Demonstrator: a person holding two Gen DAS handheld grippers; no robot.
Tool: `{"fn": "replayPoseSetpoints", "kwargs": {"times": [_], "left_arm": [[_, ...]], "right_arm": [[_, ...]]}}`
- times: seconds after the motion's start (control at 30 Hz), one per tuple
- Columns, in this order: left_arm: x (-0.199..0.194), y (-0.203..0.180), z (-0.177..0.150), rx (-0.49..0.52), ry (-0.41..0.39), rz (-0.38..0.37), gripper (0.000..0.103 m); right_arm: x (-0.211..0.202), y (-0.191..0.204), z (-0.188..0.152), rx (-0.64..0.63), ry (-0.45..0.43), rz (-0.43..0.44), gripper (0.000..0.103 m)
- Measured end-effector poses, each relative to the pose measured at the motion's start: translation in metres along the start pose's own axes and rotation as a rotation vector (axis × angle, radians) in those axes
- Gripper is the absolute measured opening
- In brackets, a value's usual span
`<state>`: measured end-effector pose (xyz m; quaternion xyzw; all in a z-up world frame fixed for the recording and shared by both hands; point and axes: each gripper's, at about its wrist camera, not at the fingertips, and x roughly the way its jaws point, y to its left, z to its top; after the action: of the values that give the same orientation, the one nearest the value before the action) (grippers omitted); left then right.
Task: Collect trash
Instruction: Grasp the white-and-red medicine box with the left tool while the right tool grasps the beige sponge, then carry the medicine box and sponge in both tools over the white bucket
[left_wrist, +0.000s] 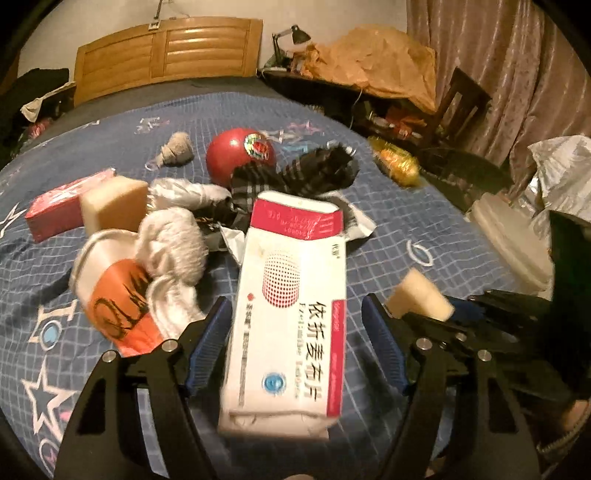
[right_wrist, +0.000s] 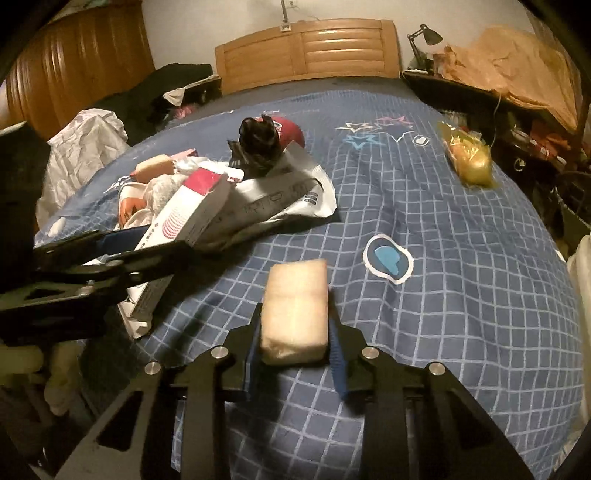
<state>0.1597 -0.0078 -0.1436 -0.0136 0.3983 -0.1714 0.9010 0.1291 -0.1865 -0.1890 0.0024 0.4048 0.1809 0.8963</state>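
Lying lengthwise between the blue pads of the left gripper (left_wrist: 295, 343), the white-and-pink medicine box (left_wrist: 291, 306) runs its long axis straight along the fingers, far end propped on the heap of clutter on the bed (left_wrist: 424, 221). The left pad looks to be against the box's edge, while a gap shows beside the right pad, so a firm hold cannot be told. In the right wrist view, the right gripper (right_wrist: 295, 343) has its pads pressed on the short sides of a pale sponge block (right_wrist: 295, 306), whose long axis also points forward. Both hands angle steeply down toward the blue checked cover, the left one just beside the right. Each item is nearest its own gripper.
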Motion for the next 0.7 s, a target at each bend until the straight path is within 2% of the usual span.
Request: {"fn": "replayPoseSetpoints", "kwargs": {"times": [0.03, 0.07, 0.1, 0.17, 0.37, 0.53, 0.7], "left_arm": [[0.005, 0.000, -0.001, 0.002, 0.010, 0.009, 0.068], [0.009, -0.001, -0.001, 0.004, 0.022, 0.021, 0.058], [0.012, -0.001, -0.003, 0.002, 0.030, 0.034, 0.053], [0.008, 0.000, -0.004, -0.004, 0.011, 0.045, 0.050], [-0.034, -0.024, 0.003, 0.026, -0.108, 0.102, 0.049], [-0.075, -0.046, 0.015, 0.025, -0.218, 0.157, 0.050], [-0.113, -0.048, 0.015, -0.013, -0.319, 0.206, 0.050]], "right_arm": [[-0.001, 0.001, 0.000, -0.002, -0.003, -0.001, 0.033], [0.001, 0.002, 0.002, -0.003, -0.006, -0.001, 0.033], [0.001, 0.001, 0.002, -0.001, -0.008, 0.001, 0.033], [-0.005, -0.006, -0.003, 0.011, -0.024, 0.003, 0.032], [-0.045, -0.002, 0.001, -0.008, -0.148, -0.033, 0.031], [-0.094, 0.009, 0.015, -0.055, -0.304, -0.077, 0.031], [-0.134, 0.019, 0.026, -0.086, -0.428, -0.066, 0.031]]}}
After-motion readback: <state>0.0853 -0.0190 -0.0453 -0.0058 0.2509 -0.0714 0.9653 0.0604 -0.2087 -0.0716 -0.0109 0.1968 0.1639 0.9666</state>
